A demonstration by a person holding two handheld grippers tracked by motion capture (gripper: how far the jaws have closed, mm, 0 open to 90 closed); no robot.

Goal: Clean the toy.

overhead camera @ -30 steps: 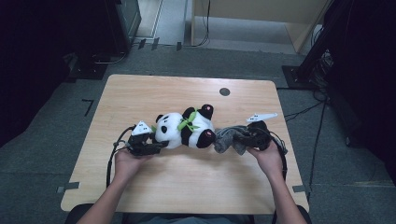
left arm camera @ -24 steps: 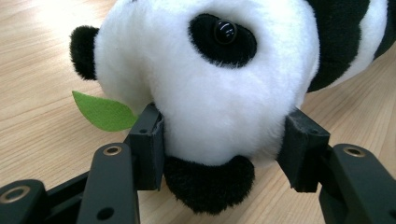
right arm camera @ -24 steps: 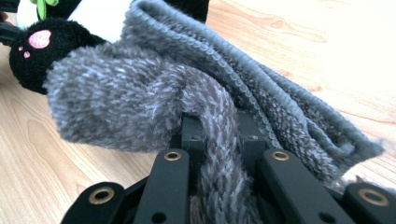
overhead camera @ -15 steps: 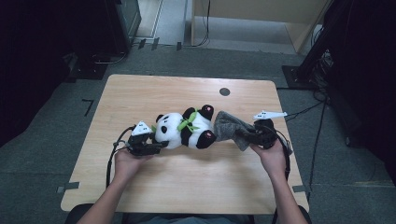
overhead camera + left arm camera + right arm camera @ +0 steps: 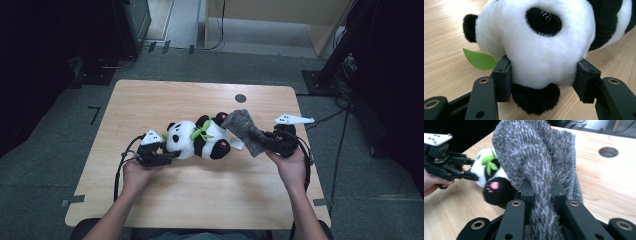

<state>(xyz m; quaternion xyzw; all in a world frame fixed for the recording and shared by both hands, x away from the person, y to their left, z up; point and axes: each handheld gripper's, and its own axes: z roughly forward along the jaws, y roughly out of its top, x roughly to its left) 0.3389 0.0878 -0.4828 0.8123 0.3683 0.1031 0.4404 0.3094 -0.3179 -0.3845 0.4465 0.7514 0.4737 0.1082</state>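
Panda (image 5: 197, 140): I see it lying on its side near the middle of the bench (image 5: 165, 100), head toward my left gripper, feet toward my right.
Left gripper (image 5: 167, 156): my jaws are clamped on the panda's head, one pad on each side of the muzzle, in the left gripper view (image 5: 544, 75).
Leaf (image 5: 480, 60): green felt, flat on the wood just beside the left pad, under the panda's ear.
Cloth (image 5: 244, 131): grey, fuzzy, lifted off the bench; its free end hangs over the panda's hind paws.
Right gripper (image 5: 267, 141): my jaws are pinched tight on a bunched fold of the cloth (image 5: 541, 170), which rises between the pads.
Hole (image 5: 240, 98): round, in the bench's far half, beyond the cloth and apart from it.
Open room, far: bare wood from the panda to the far edge, apart from the hole.
Open room, near: a wide bare strip between my hands and the near edge.
Right edge: my right gripper sits near it; little bench beyond.
Left edge: clear wood beyond my left hand (image 5: 137, 175).
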